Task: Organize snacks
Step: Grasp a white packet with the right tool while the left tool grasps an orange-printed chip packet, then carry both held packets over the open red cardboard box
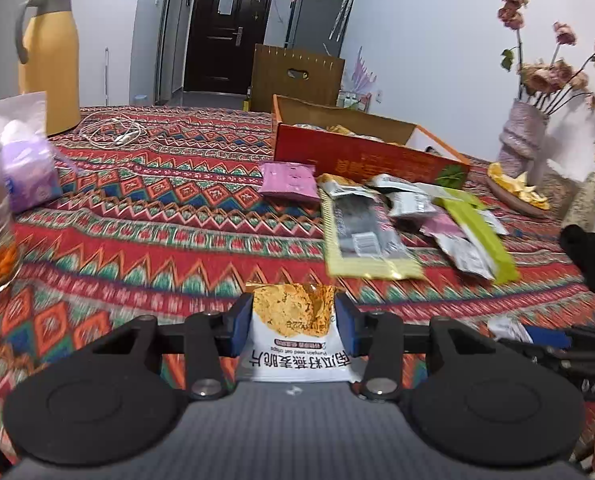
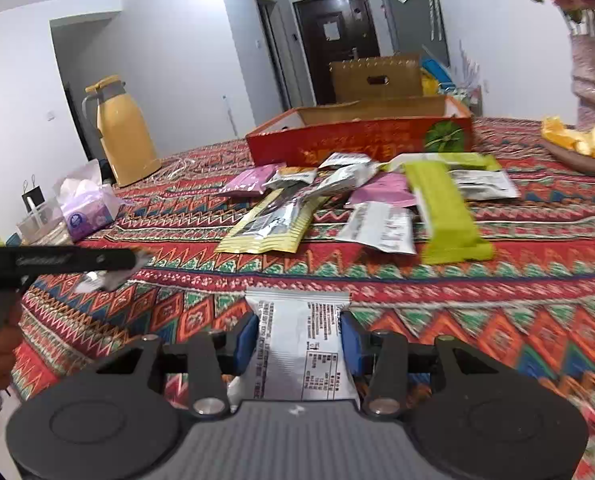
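Left gripper jaws clamped on oat crisp packet; right gripper jaws clamped on white packet. Both held off table, likely bound for red box.

You face pale walls and a dark door down the hall, with a grey fridge and a wooden crate beside it

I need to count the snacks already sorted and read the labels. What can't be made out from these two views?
- Box contents: the red box hides them behind its front wall in the right wrist view; the left wrist view shows only a few packet tops.
- Held white packet: print too small and blurred.
- Pile of packets: overlapping and motion-blurred, so no sure count.
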`<state>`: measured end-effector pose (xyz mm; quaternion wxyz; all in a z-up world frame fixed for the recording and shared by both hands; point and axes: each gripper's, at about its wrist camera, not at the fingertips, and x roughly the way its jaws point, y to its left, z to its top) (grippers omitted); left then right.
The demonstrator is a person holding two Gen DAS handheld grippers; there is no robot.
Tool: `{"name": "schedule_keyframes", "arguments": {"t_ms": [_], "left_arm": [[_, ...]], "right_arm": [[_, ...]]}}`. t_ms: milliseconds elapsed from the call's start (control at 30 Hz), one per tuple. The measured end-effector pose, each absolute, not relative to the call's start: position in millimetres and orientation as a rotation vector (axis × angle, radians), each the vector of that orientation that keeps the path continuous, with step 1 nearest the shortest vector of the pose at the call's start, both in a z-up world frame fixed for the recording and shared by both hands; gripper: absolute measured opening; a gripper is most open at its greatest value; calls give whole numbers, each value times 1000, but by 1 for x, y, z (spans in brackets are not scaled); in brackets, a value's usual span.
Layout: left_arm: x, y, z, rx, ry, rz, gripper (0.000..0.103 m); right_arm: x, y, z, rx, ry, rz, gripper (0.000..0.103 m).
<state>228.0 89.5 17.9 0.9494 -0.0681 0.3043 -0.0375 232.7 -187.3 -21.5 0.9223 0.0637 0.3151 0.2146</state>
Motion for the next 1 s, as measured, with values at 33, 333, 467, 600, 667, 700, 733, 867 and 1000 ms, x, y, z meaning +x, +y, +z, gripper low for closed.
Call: {"name": "schedule_keyframes", "arguments": {"t_ms": [33,333,467,600,667,700,733,867,1000], "left_arm": [[220,90,21,-137,615,-79,44],[184,66,34,-123,576,-85,44],[186,60,36,-113,575,-86,44],[202,60,43,-111,566,-91,44],[217,61,51,-119,555,-100,44],[226,63,57,-124,541,-107,44],[234,65,63,-128,529,-112,44],[277,69,88,-135,465,-134,44],[335,65,103,-82,416,-106,44]], "right_arm": [[226,-193,-19,135,638,434,44],[194,-231,-8,165,580,380,44],[193,-238,-9,176,581,378,44],[206,-245,-9,242,593,421,44],[219,-251,-3,282,593,452,44],[226,-251,2,283,588,456,44],[233,-251,7,271,576,461,44],[274,-243,35,203,521,508,44],[328,-227,58,125,469,519,44]]}}
